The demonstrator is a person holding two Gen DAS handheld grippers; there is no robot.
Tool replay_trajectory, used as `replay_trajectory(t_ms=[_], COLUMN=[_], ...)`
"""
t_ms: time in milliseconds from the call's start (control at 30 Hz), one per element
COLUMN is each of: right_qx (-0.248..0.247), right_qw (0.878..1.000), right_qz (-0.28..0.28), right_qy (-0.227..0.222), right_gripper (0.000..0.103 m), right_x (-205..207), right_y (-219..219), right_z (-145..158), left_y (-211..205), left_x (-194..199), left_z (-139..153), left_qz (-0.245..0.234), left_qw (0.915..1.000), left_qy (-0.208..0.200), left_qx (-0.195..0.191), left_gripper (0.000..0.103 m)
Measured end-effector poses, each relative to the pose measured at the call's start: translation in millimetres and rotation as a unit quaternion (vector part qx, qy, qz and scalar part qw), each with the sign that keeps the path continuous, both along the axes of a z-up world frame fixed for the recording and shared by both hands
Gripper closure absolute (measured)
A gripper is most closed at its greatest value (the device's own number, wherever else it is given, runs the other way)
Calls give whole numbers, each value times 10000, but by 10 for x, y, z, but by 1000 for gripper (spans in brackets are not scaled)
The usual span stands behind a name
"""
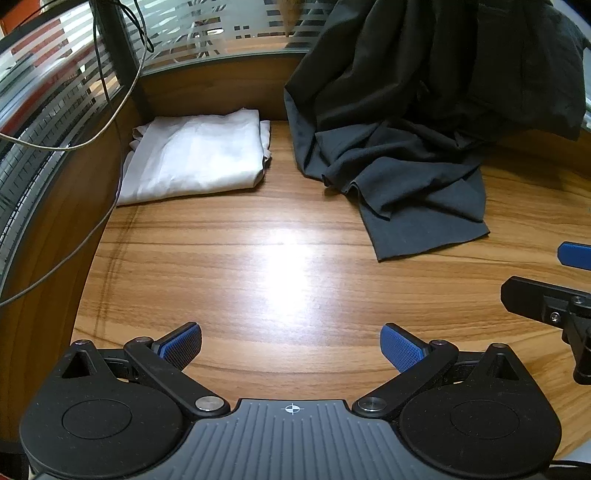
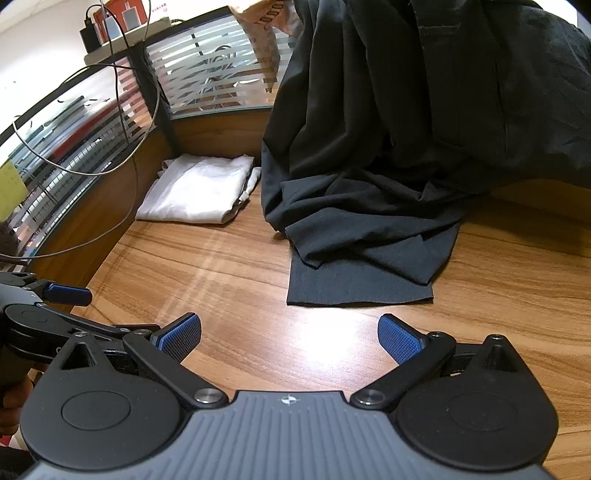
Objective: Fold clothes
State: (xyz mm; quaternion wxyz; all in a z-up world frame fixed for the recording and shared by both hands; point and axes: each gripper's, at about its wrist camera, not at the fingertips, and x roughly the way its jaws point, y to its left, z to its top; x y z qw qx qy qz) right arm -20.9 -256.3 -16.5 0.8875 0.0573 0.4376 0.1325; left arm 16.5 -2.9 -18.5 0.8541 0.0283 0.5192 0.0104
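A dark grey garment (image 1: 406, 140) lies crumpled in a heap at the back right of the wooden table (image 1: 258, 266), one flat end spread toward me; it also shows in the right wrist view (image 2: 369, 206). A folded white garment (image 1: 195, 158) lies in the back left corner, also visible in the right wrist view (image 2: 199, 192). My left gripper (image 1: 291, 347) is open and empty above bare table, short of both garments. My right gripper (image 2: 290, 338) is open and empty, just in front of the dark garment's flat end.
A wood and striped-glass partition (image 1: 207, 44) walls the table's back and left. Loose cables (image 1: 122, 96) hang along the left wall. The right gripper's fingers (image 1: 576, 254) show at the left view's right edge. A charger and boxes sit on the partition top (image 2: 110, 26).
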Motion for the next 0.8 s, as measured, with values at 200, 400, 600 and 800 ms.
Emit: replay_trajectory(t_ms=[200,400,600,800], right_qx=[0,-16,-30,-42], right_qw=[10000,10000,10000,9999], right_qz=[0,24,12,-8], right_qy=[24,48,87,150], right_gripper=[1,1,1,1], right_x=[11,28,55,103], right_y=[1,7,11,22], right_z=[-3,-16,-24,-47], left_y=[-3,17,42,73], left_x=[6,12,23,50], left_z=[0,4,18,1], left_qz=[2,31,27,59], left_qw=[10000,10000,10000,9999], left_qy=[21,14,4,34], left_qx=[-14,-26,-42,-74], left_gripper=[0,0,0,0])
